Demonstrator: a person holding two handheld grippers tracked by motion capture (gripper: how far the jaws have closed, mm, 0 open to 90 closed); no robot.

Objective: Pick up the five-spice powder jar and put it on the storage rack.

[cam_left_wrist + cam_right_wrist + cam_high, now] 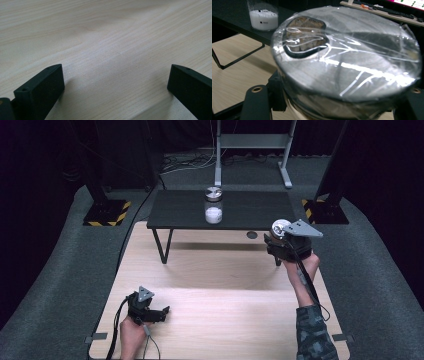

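My right gripper is held up near the right front corner of the black low table, shut on a jar with a shiny silver lid. In the right gripper view that lid is covered by crinkled clear film, and the black jaws stand at either side of the jar below it, my right gripper closed around it. My left gripper rests low on the pale wooden tabletop at the near left. In the left gripper view its jaws stand wide apart with nothing in my left gripper.
A clear jar holding white powder, silver-lidded, stands on the black low table; it appears again as the powder jar at top left. Dark carpet surrounds the wooden top. A grey metal stand is at the back.
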